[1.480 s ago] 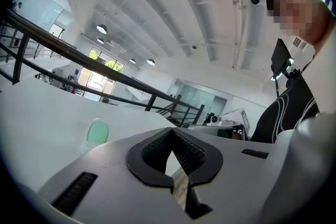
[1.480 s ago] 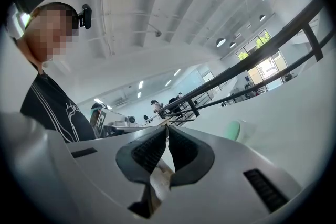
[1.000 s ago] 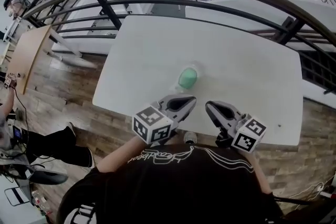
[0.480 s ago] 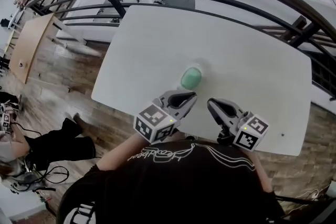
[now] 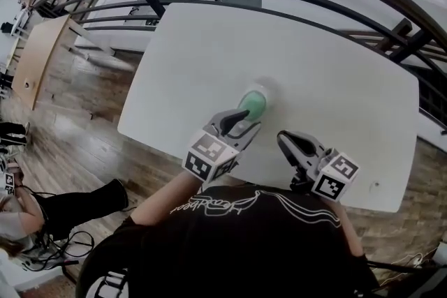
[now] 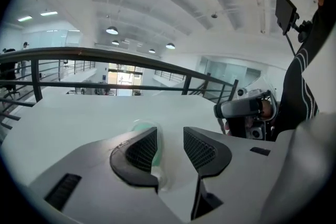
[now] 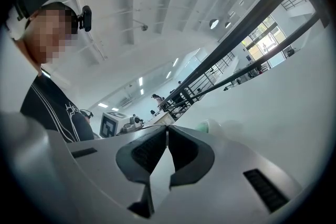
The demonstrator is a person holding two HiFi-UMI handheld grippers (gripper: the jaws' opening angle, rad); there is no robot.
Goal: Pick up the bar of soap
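The left hand-held gripper (image 5: pixel 241 123) is now brought forward from the table's near edge to the bar of soap (image 5: pixel 253 104), which lies mid-frame on the white table (image 5: pixel 328 66). Its jaws are opening and the soap is not yet pressed, so a grasp is judged imminent. The right hand-held gripper (image 5: pixel 285 139) is held closed and empty. The soap is seen as a pale green, rounded oval, apparently within clear wrapping.

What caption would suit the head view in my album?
From above: left gripper, fingers opening, poised at the green bar of soap on the white table, soap ungripped; right gripper rests shut.
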